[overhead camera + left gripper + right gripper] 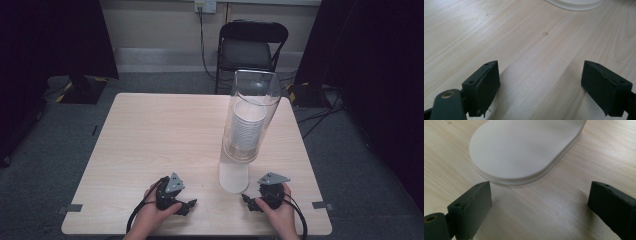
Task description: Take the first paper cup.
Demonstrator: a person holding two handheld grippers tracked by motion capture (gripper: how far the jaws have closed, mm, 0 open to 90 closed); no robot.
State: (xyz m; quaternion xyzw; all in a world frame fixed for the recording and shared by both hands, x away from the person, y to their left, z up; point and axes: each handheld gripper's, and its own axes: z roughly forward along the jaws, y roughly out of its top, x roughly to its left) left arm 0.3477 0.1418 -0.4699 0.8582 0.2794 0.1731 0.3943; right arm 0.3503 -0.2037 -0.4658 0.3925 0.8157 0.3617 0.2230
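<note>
Here, on the table [165, 135], a tall dispenser [247, 127], upright, long axis straight up from the wood, leaning toward neither claw. Made up of a clear tube [255, 95] with an open top, a stack of white cups [248, 131] inside it, and a white base [233, 175] below. Base smooth, matte, rounded at the end, with a thin lip around its edge, as seen in the right gripper view [524, 150].

Just ahead of the right gripper [248, 201] and a little to its inner side, near but not touching. In the right gripper view, rounded end of the base close above the left jaw, bare wood between the two jaws. Right gripper [540, 202] released, jaws wide apart, nothing between them, held low over the table by the right hand [275, 212].

Farther off from the left gripper [187, 205], ahead and toward its right; in the left gripper view, just a sliver of the white base [575, 4] at the top edge. Left gripper [540, 82] likewise released, jaws spread wide over bare pale wood, gripped by the left hand [150, 215]. Both claws near the table's front edge, pointing inward, dispenser standing between and beyond them.

Beyond the table, a black folding chair [252, 47] against the wall.
</note>
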